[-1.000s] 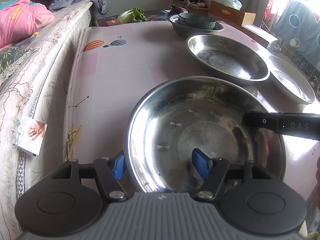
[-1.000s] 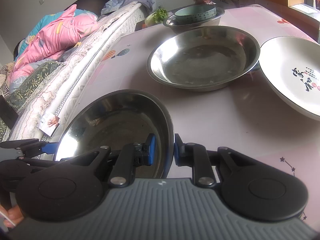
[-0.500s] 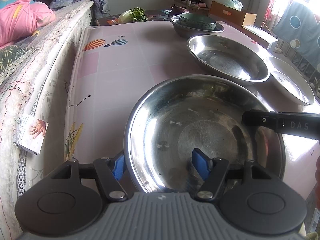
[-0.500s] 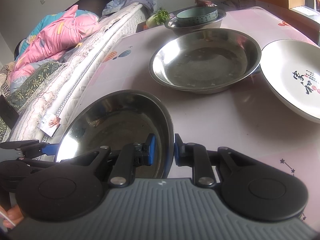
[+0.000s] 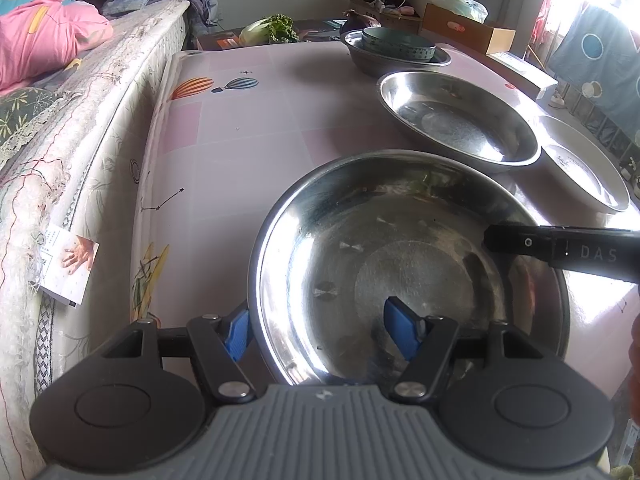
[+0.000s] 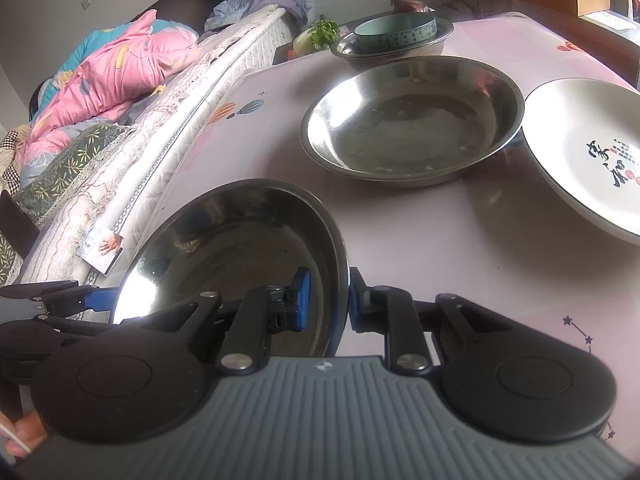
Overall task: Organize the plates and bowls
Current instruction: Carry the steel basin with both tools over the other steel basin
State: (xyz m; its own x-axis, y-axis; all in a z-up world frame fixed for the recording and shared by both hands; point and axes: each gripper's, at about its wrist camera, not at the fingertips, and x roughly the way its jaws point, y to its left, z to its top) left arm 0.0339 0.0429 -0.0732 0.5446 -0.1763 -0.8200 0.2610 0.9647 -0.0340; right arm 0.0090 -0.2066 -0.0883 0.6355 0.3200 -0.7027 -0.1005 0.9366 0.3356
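Observation:
A large steel bowl is nearest me on the pink table. My right gripper is shut on its right rim, one blue pad inside and one outside. In the left wrist view its black finger reaches over that rim. My left gripper stands open across the near-left rim, with one pad outside the bowl and the other well inside, not pressing. Whether the bowl rests on the table or hangs just above it, I cannot tell. A second steel bowl sits behind it.
A white plate with painted characters lies at the right. A teal bowl sits inside a small steel bowl at the table's far end. A bed runs along the left edge. Boxes and greens lie beyond.

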